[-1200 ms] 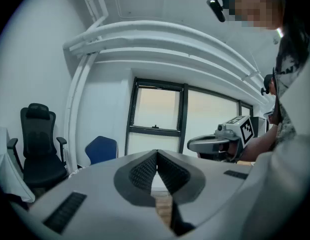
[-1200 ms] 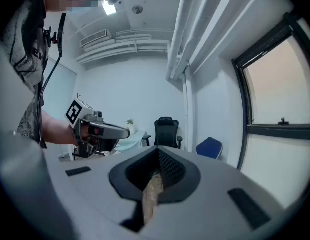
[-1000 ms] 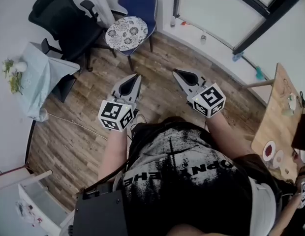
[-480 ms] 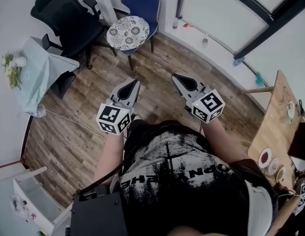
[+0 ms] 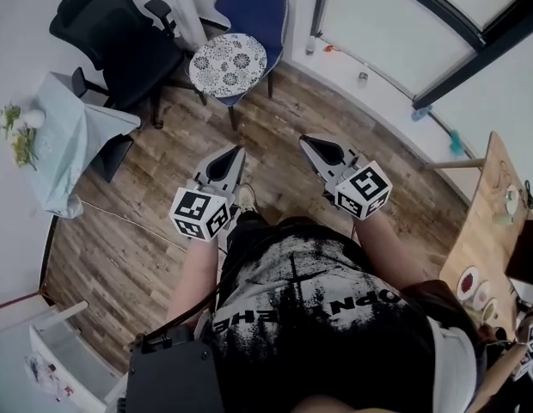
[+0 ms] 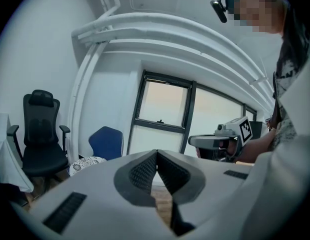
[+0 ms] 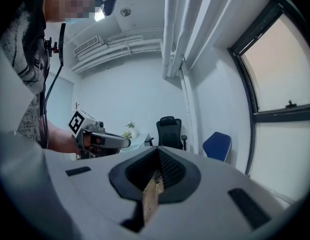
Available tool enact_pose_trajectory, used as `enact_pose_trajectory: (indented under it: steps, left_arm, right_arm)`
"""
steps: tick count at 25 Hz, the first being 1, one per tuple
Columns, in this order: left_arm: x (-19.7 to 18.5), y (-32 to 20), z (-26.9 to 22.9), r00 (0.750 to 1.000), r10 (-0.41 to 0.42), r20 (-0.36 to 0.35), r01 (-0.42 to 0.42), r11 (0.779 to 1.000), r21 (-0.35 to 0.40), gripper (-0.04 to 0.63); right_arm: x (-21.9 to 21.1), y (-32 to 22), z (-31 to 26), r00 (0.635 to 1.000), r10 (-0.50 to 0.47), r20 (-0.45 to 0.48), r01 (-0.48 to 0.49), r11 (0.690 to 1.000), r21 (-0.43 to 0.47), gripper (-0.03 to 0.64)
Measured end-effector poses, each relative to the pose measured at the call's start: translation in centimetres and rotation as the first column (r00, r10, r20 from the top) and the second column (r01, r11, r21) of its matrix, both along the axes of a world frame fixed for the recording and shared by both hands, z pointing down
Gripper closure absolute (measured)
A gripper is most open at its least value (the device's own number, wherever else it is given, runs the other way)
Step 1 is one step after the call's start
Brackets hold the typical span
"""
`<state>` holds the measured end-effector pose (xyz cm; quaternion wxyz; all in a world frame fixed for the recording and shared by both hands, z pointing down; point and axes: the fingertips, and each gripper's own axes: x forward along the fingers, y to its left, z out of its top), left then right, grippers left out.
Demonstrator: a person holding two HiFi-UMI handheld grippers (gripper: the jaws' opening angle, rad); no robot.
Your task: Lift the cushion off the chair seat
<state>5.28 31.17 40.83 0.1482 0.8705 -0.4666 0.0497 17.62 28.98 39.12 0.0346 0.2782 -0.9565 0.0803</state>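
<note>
Standing well back from the blue chair (image 5: 254,3), the person holds both grippers out in front over the wood floor (image 5: 284,114), and nothing is in hand. The left gripper (image 5: 240,149) is clenched, its ribbed pads meeting at the tips with nothing between them; its own view confirms that, jaws pressed together and only floor showing below them. The right gripper (image 5: 304,138) is clamped tight too, also empty, with just a sliver of floor visible under its closed tips. They sit side by side, apart from each other, both pointing toward the far wall. And the cushion (image 5: 228,62)? It is round, white with a dark flower pattern, and it lies flat on the blue chair's seat, well apart from both grippers, untouched. That chair stands against the wall beside the window (image 5: 395,15), with a black office chair (image 5: 120,46) just to its left. Further left, a table (image 5: 73,140) under a pale cloth carries a small plant (image 5: 21,132). From the left gripper view the cushion peeks out low on the left, on the seat, beyond the jaws. From the right gripper view only the blue chair's back shows, right of the jaws; the seat is hidden behind the gripper body.
</note>
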Motion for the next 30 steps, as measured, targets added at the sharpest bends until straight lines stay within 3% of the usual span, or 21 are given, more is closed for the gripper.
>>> enact_pose_trajectory:
  steps: [10,15,21,30]
  left_arm:
    - [-5.6,-8.7,0.2,0.997,0.064,-0.043,-0.064,0.998,-0.017,0.581]
    - [-8.8,-12.3,0.0,0.995,0.099,-0.024,-0.099,0.995,0.0,0.581]
    - [-13.6,-15.5,-0.1,0.996,0.085,0.031,-0.086,0.995,0.044,0.581]
    - [-18.4,-18.8,0.3,0.997,0.078,0.002,-0.078,0.996,0.047,0.581]
  right_arm:
    - [-6.3,-7.8,0.5,0.999,0.042,-0.005,-0.042,0.999,-0.028,0.609]
    - [-10.4,-11.2,0.6,0.998,0.053,-0.022,-0.053,0.998,-0.029,0.609]
    - [-14.9,-14.6,0.2,0.998,0.057,-0.005,-0.057,0.998,-0.029,0.609]
    - [-19.5,-18.1,0.8,0.996,0.065,-0.062,-0.063,0.998,0.022,0.609]
